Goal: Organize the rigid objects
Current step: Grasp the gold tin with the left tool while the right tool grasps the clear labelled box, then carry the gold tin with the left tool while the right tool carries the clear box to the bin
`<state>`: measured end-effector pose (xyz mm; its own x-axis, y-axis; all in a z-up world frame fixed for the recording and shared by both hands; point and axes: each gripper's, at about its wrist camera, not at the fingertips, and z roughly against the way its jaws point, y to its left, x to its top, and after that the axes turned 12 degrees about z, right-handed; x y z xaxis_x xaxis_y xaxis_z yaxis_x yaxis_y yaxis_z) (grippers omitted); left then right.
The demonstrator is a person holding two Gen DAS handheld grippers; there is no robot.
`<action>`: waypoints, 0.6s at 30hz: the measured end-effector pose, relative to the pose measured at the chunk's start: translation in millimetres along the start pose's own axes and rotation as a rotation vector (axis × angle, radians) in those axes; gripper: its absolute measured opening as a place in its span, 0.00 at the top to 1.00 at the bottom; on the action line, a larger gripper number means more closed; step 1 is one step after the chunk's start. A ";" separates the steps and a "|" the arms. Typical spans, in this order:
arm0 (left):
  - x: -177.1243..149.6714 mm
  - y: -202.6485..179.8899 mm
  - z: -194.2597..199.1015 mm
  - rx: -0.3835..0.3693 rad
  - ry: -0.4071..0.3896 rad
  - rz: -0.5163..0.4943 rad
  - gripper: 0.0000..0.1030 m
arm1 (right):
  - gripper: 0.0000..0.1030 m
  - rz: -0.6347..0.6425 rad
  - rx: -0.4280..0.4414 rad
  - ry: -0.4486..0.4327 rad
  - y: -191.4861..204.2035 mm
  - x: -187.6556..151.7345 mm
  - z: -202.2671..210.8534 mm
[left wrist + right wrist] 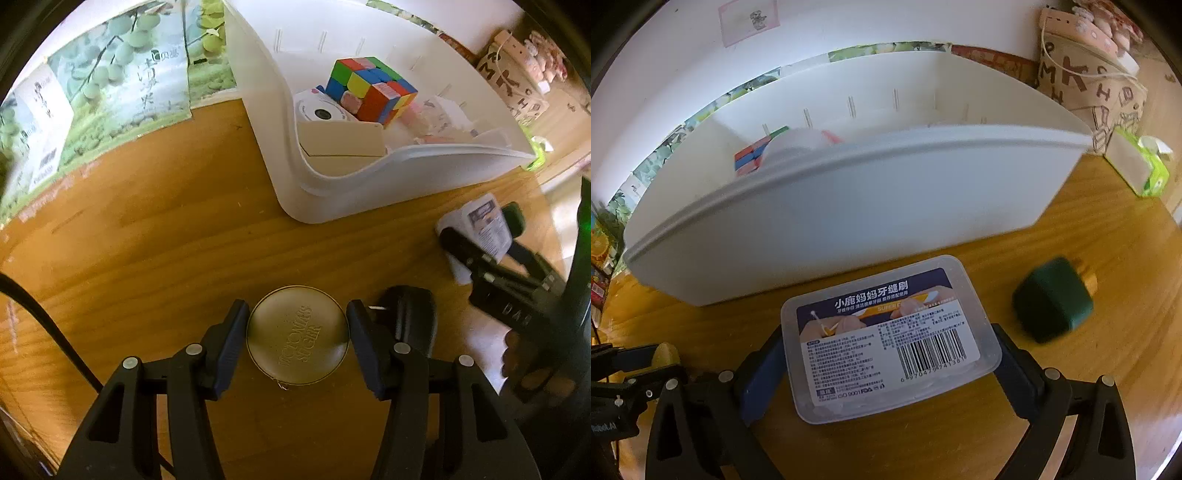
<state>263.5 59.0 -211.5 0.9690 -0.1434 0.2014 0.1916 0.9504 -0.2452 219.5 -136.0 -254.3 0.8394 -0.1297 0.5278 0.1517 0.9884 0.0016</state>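
Tin (297, 334), round and gold with embossed lettering on its lid, is sitting at the lower middle of the left wrist view, on the wooden desk (166, 258). The left claw (297, 332) is pointing steeply down and clenching it, one blue pad pressing on each side of the tin's rim. Just right of the tin, a dark rounded thing is lying half hidden behind the right finger; what it is cannot be told.

In the right wrist view, a clear plastic box (890, 339) with a printed label and barcode is lying flat on the desk at the lower middle of the frame. The right claw (892, 365) is standing wide, its pads flanking the box's two short ends; whether they are pressing on it cannot be told. A dark green block (1052, 299) is sitting to the right of the box, apart from it.

Beyond both things, a white bin (332, 192) is filling the upper part of each frame. Inside it, a colourful puzzle cube (373, 90) is resting on a white round gadget and some pale boxes. A green tissue pack (1145, 173) is sitting at the right edge.
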 end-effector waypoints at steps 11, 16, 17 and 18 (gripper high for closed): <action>-17.7 25.4 16.4 -0.135 -0.006 0.102 0.43 | 0.03 -0.080 0.037 0.031 -0.9 -26.0 19.0; -22.8 33.2 29.2 -0.180 -0.050 0.135 0.43 | 0.03 -0.110 0.054 0.037 6.9 -46.4 28.5; -23.5 32.0 31.7 -0.187 -0.061 0.139 0.43 | 0.03 -0.115 0.058 0.038 7.4 -49.6 31.2; -24.6 32.9 34.8 -0.193 -0.073 0.141 0.43 | 0.03 -0.117 0.062 0.038 9.8 -54.5 33.8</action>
<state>240.5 103.4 -191.5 0.9757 0.0144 0.2187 0.0879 0.8884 -0.4505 157.6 -116.6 -254.4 0.8374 -0.2462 0.4881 0.2182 0.9692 0.1146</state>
